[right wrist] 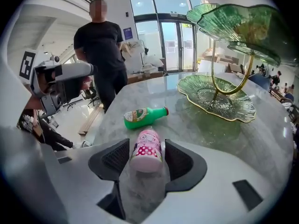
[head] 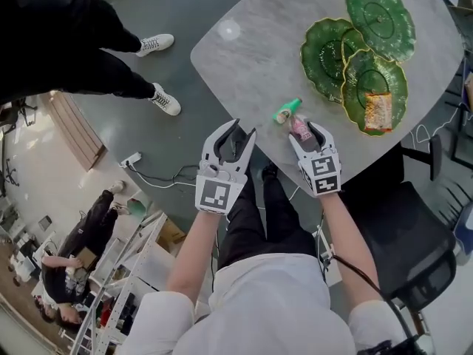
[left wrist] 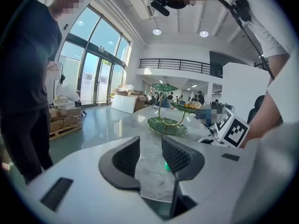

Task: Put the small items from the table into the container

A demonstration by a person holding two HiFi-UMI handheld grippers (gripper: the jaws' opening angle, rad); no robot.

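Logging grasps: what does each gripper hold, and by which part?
Left gripper: nothing. Right gripper straddles the pink bottle near its base; grip cannot be told.

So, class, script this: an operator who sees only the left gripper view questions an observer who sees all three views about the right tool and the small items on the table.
Operator: What is at the right tool?
Observer: A pink bottle lies on the table between the open jaws of the right tool; the pads do not seem to press it.
Operator: Any other small item?
Observer: A green bottle lies on its side just beyond the pink one, not touching it.
Operator: Is anything in the dishes?
Observer: A snack packet lies in one green dish.
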